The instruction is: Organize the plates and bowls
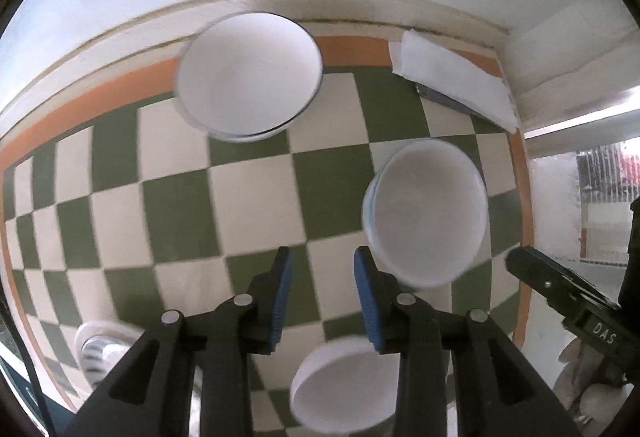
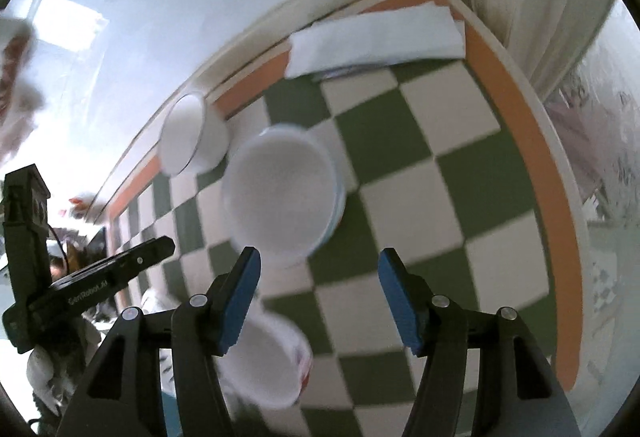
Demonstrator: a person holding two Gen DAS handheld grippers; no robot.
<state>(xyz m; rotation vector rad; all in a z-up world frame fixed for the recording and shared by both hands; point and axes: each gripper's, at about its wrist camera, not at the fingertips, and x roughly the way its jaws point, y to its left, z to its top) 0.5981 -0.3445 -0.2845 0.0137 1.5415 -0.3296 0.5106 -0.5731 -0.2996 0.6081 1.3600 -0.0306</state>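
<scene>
The checkered desk lies bare across its middle, giving open passage between the far bowl and the blue-sided bowl; the left tool, jaws parted, hangs over that open stretch; a third bowl sits under it, close in; folded white cloth blocks the far corner by the wall; the right tool, wide apart, faces the blue-sided bowl head-on, clear squares to its right.

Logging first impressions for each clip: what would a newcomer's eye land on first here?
The green-and-cream checkered cloth with its orange border fills both views. White bowls sit on it: one near the far edge, a blue-sided one mid-cloth. Both tools, left and right, hang open above, holding nothing.
</scene>
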